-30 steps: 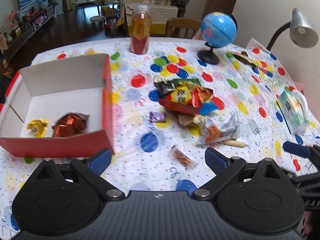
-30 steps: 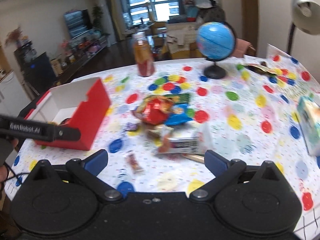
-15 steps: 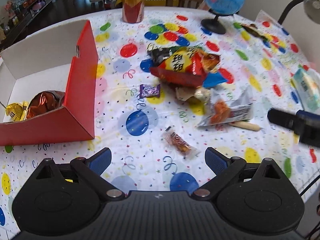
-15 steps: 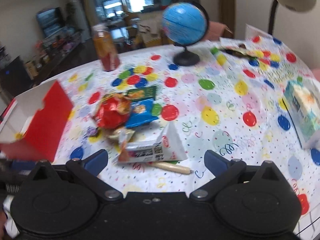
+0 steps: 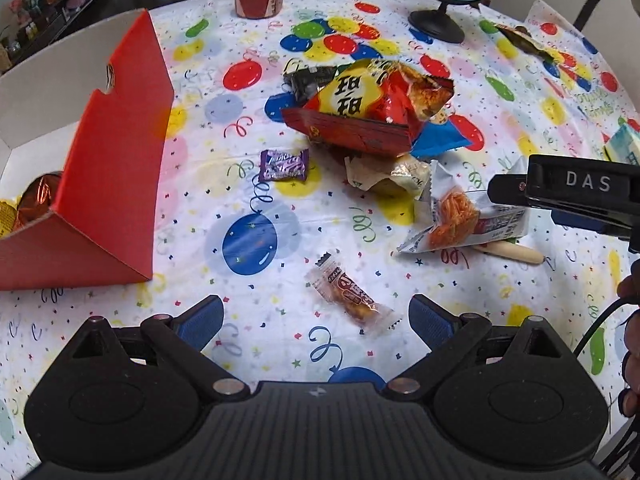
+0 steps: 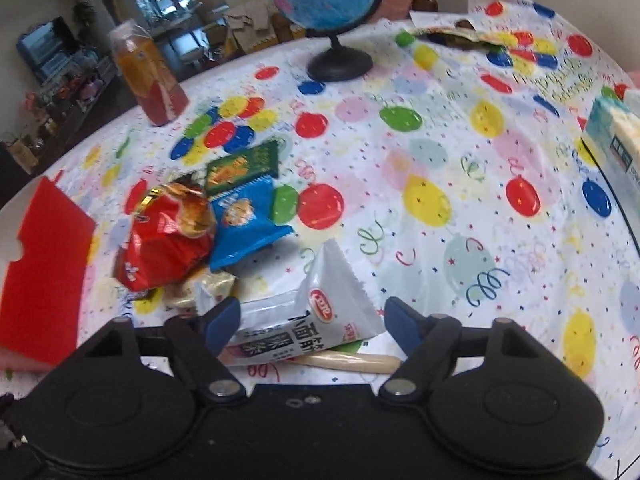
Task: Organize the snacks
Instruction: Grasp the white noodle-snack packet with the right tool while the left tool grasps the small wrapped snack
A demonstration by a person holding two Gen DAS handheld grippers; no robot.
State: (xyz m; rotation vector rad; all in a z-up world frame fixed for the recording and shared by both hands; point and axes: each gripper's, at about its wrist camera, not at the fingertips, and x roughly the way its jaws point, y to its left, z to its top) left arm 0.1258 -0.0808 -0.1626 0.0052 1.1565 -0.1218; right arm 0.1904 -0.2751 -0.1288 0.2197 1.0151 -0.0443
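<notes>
My left gripper (image 5: 316, 316) is open, low over a small clear-wrapped snack (image 5: 350, 292) that lies between its fingers. A purple candy (image 5: 284, 165), a red-yellow chip bag (image 5: 372, 106) and a white noodle-snack packet (image 5: 464, 216) lie beyond. The red box (image 5: 108, 168) at the left holds a copper-foil snack (image 5: 38, 198). My right gripper (image 6: 312, 320) is open over the white packet (image 6: 308, 320), with a wooden stick (image 6: 348, 360) under it. A red bag (image 6: 164, 236), a blue packet (image 6: 244, 220) and a green packet (image 6: 244, 166) lie ahead.
A globe (image 6: 324, 0) and a juice bottle (image 6: 150, 76) stand at the far side of the balloon-print tablecloth (image 6: 440, 168). A tissue pack (image 6: 616, 140) lies at the right edge. The right gripper's body (image 5: 580, 196) shows at the right of the left wrist view.
Both grippers moved forward and down. The left closed in on the clear-wrapped snack. The right came over the white packet. Both stayed open.
</notes>
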